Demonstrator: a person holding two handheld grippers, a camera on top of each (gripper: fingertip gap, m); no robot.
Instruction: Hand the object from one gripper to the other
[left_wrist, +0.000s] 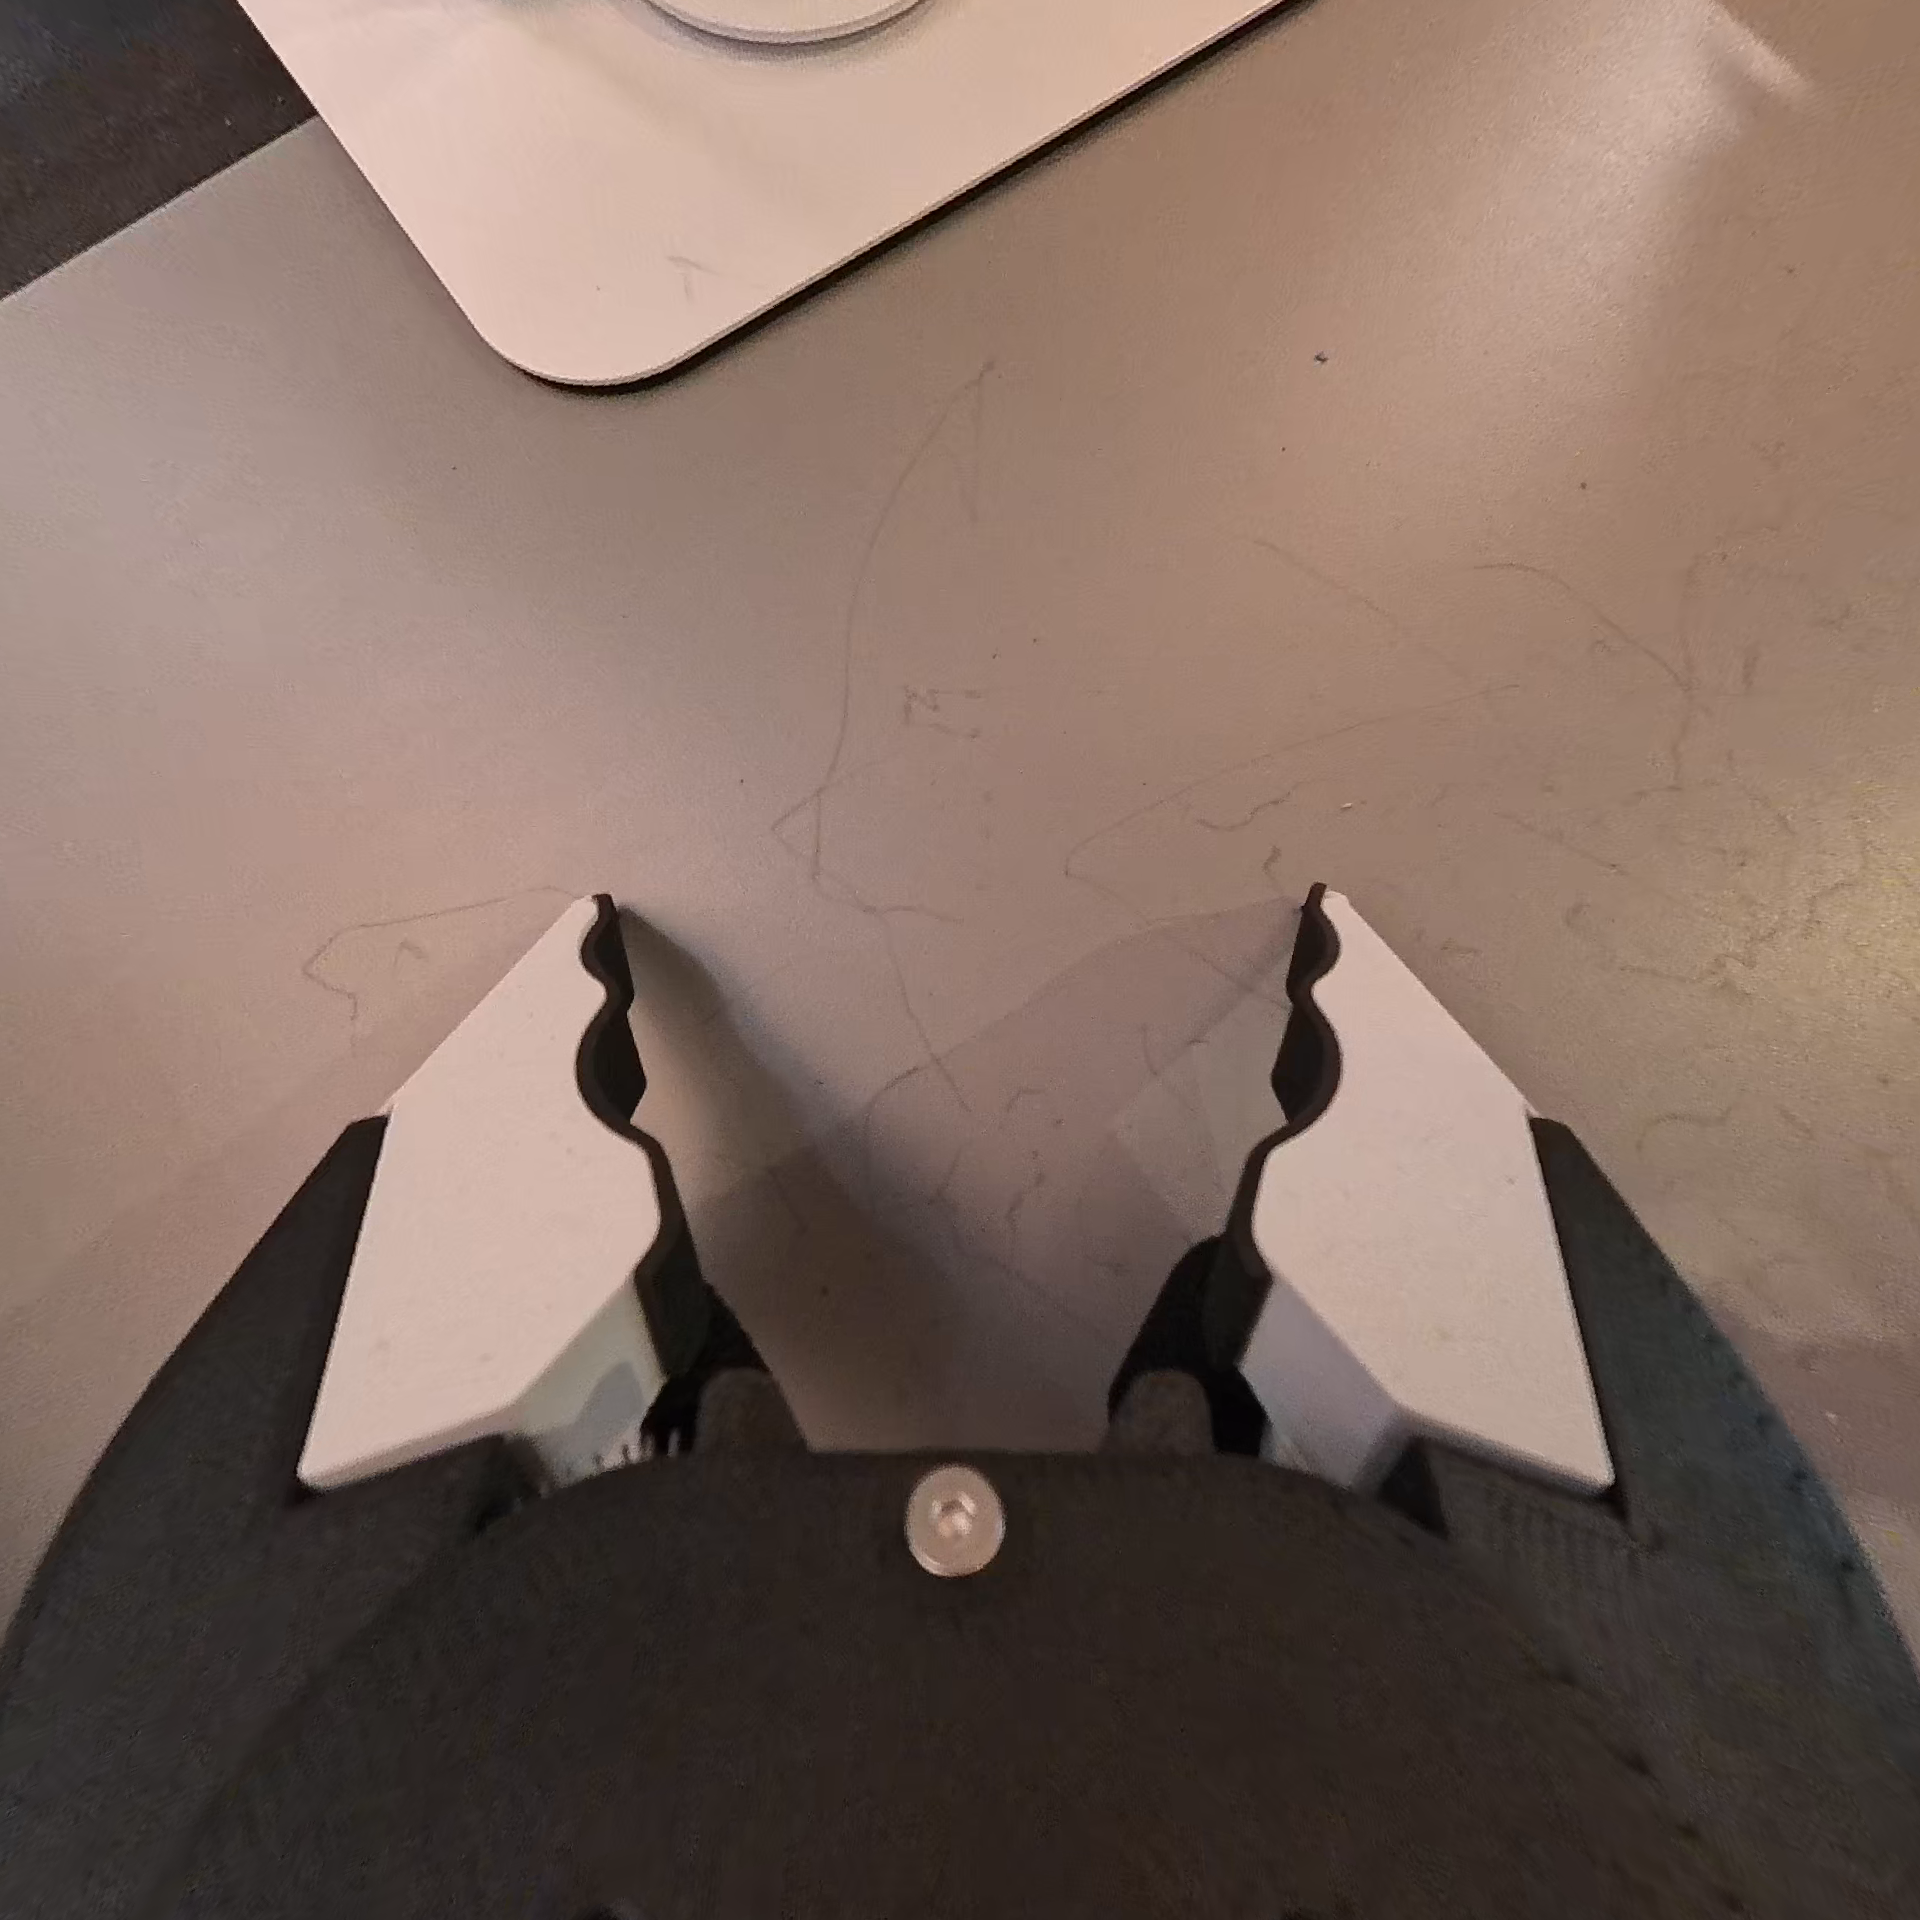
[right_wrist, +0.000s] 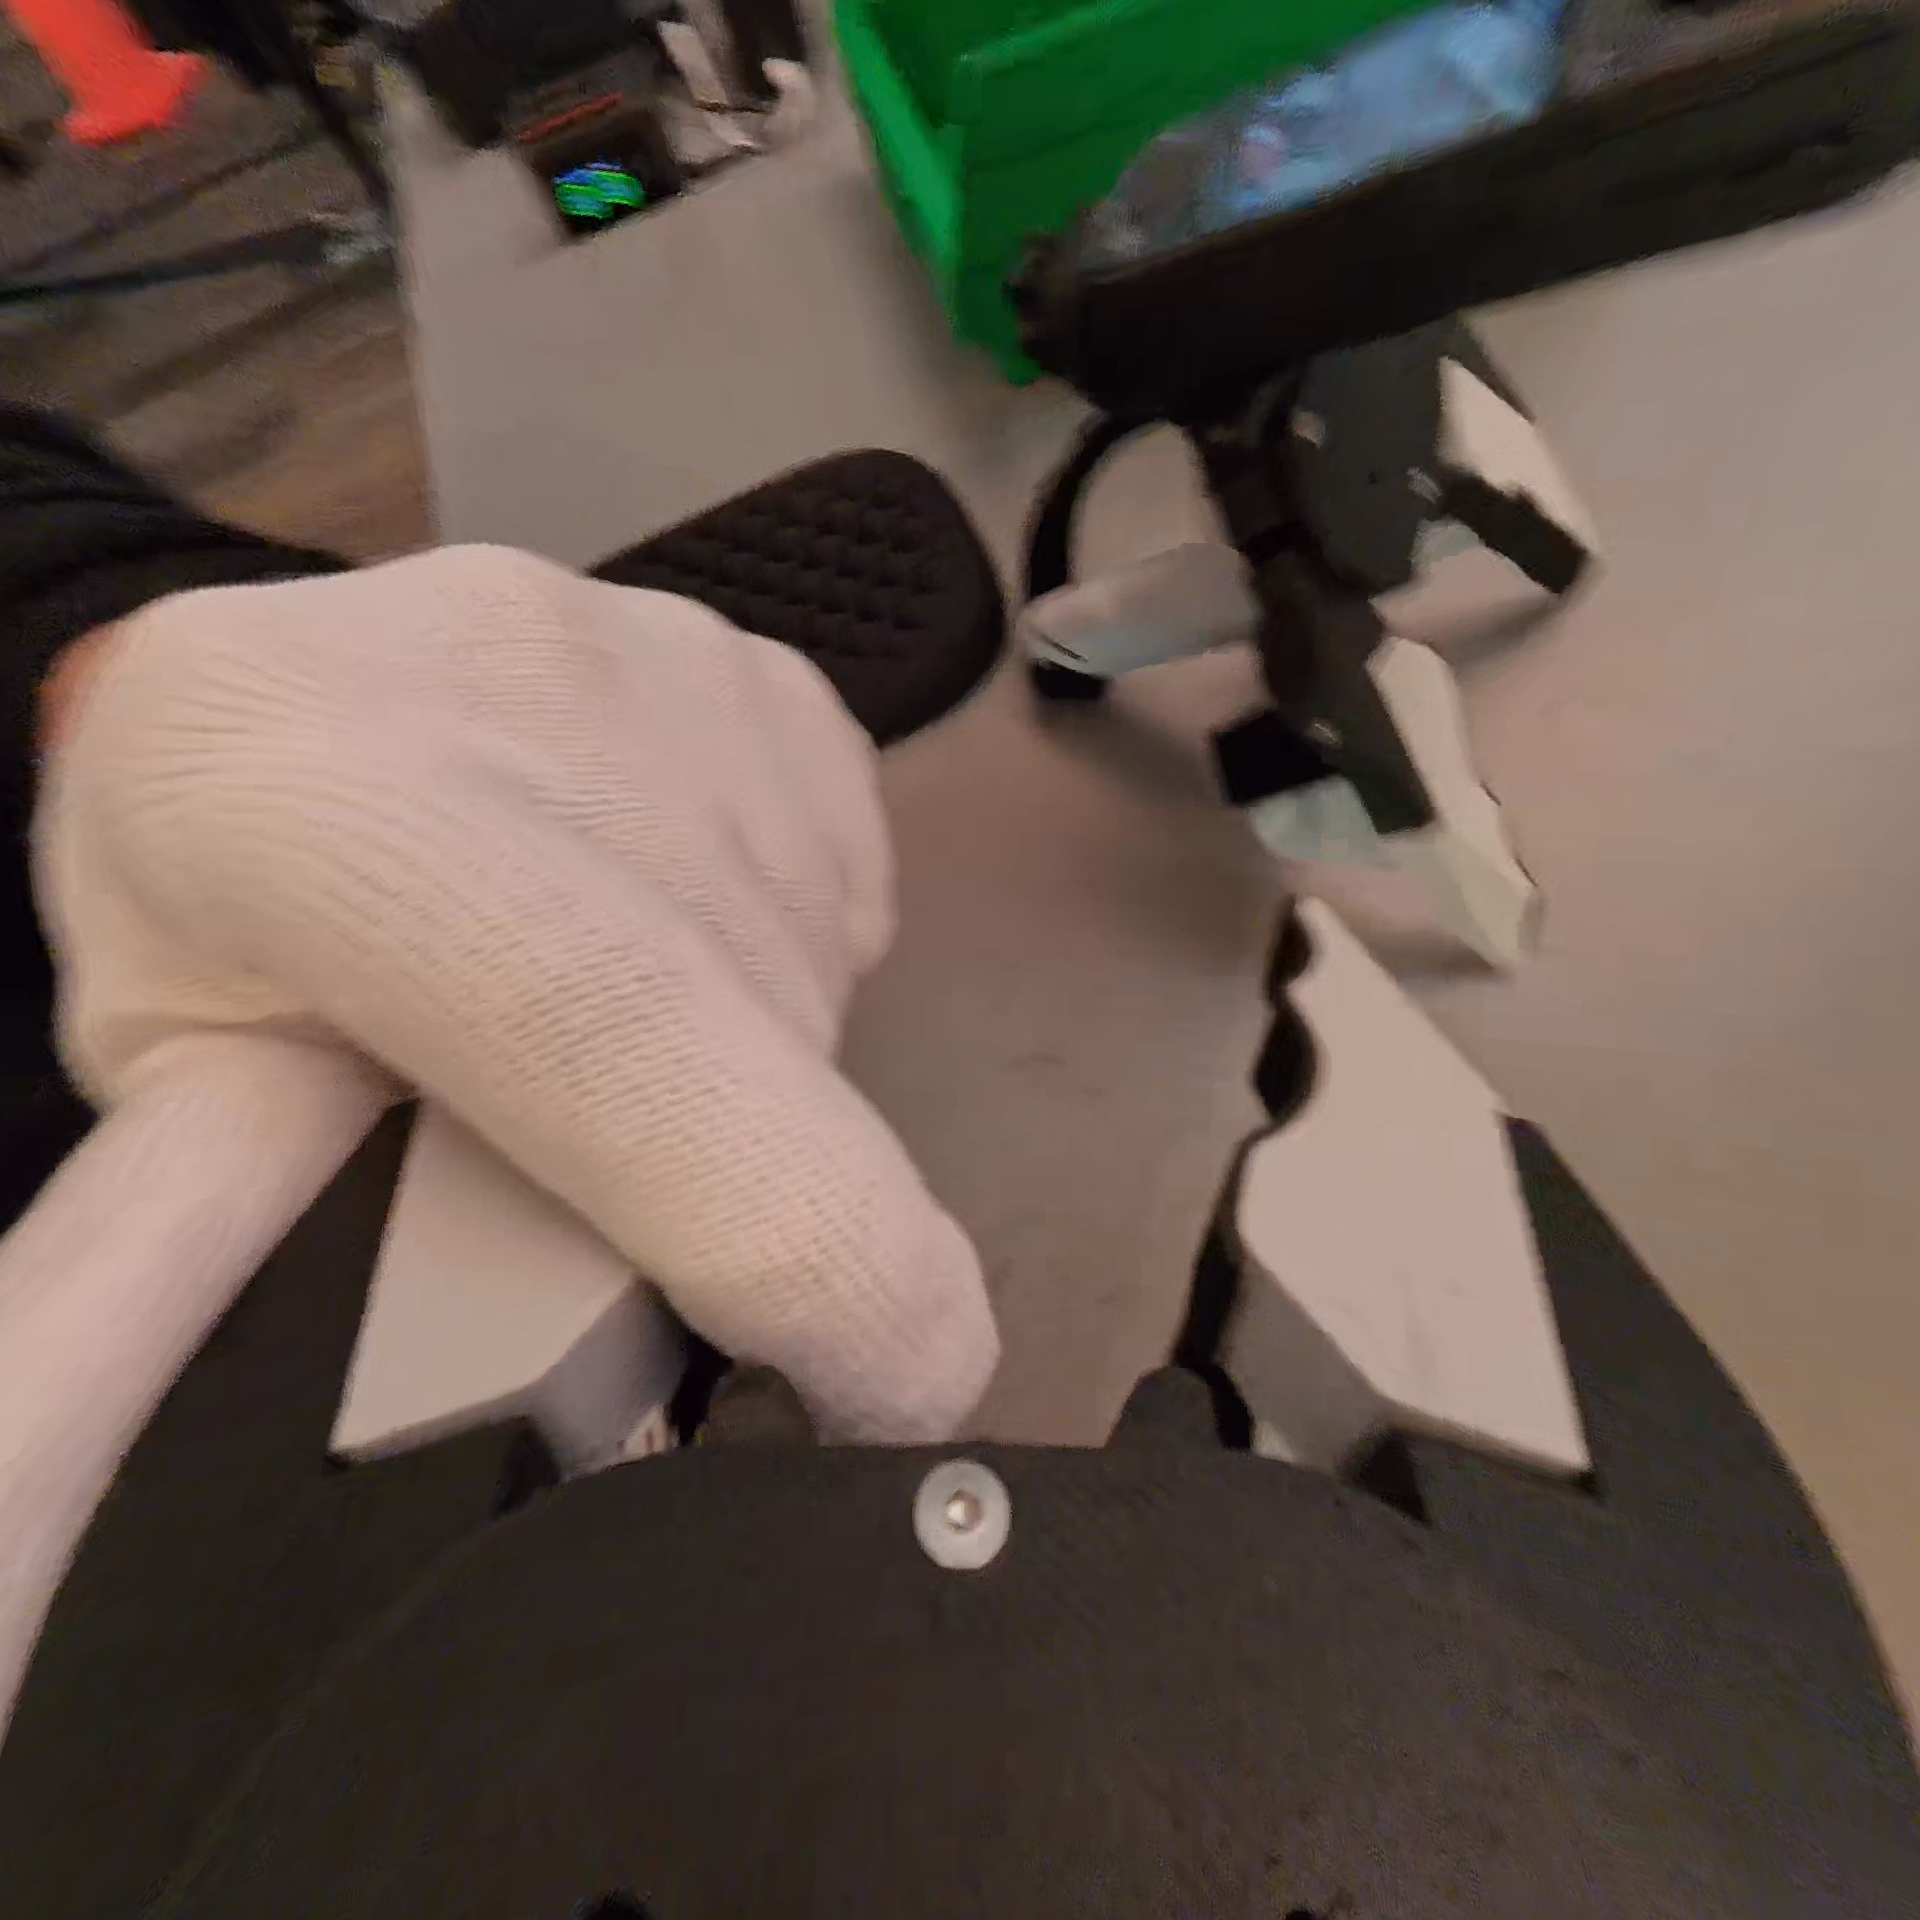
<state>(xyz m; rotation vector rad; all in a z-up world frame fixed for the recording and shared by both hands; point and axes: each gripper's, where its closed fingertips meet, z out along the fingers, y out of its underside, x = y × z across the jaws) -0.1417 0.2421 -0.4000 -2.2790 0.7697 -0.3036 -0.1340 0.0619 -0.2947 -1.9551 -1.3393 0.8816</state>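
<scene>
My left gripper (left_wrist: 961, 899) is open and empty, pointing down over the scratched grey table (left_wrist: 1039, 623). In the blurred right wrist view my right gripper (right_wrist: 956, 914) is open with nothing between its fingers. A white-gloved hand (right_wrist: 468, 883) lies over its left finger, and the right finger (right_wrist: 1382, 1195) shows. The same hand grips the black handle (right_wrist: 831, 582) of the left gripper (right_wrist: 1538, 717), which hangs open ahead and to the right. No object for handing over shows in either view.
A flat white plate with rounded corners (left_wrist: 727, 156) lies on the table ahead of the left gripper. A green crate (right_wrist: 966, 156) stands at the back. A dark phone-like device (right_wrist: 1455, 177) sits on top of the left gripper. An orange thing (right_wrist: 104, 73) is far left.
</scene>
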